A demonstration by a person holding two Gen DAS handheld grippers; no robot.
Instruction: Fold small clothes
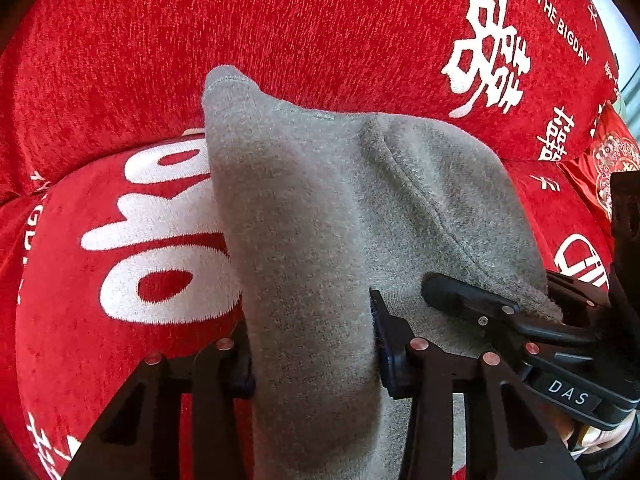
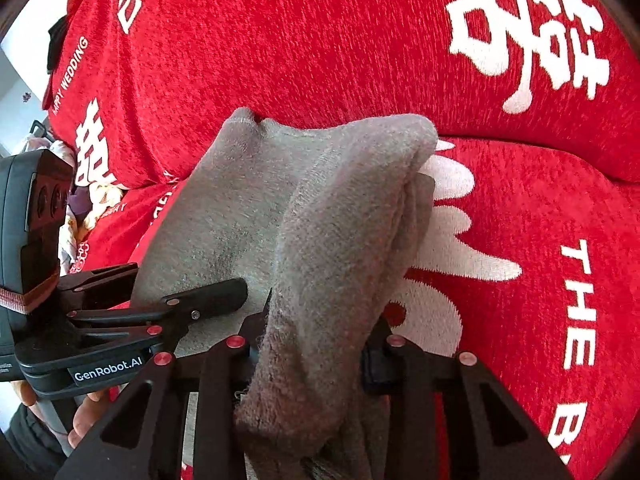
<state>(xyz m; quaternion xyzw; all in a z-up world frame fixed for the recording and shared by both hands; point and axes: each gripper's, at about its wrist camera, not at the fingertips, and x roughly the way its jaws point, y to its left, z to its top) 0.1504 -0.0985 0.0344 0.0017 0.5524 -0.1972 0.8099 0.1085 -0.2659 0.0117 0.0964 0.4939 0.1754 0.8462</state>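
A fuzzy grey sock point(image 1: 304, 208) hangs lifted over a red sofa seat point(image 1: 68, 280), bunched into two folds. In the left wrist view my left gripper point(image 1: 314, 364) is shut on the nearer fold, its pads pressing both sides. My right gripper point(image 1: 492, 280) clamps the other fold at the right. The right wrist view shows the same sock point(image 2: 340, 208) pinched in my right gripper point(image 2: 312, 360), with the left gripper point(image 2: 186, 278) gripping the flatter part at the left. The sock's lower end is hidden behind the fingers.
The red chenille sofa cover carries white characters and lettering; its backrest point(image 2: 320, 40) rises just behind the sock. A red embroidered cloth point(image 1: 612, 160) lies at the seat's far end, also visible beside patterned fabric point(image 2: 92, 200). A person's hand point(image 2: 84, 412) holds the left gripper's handle.
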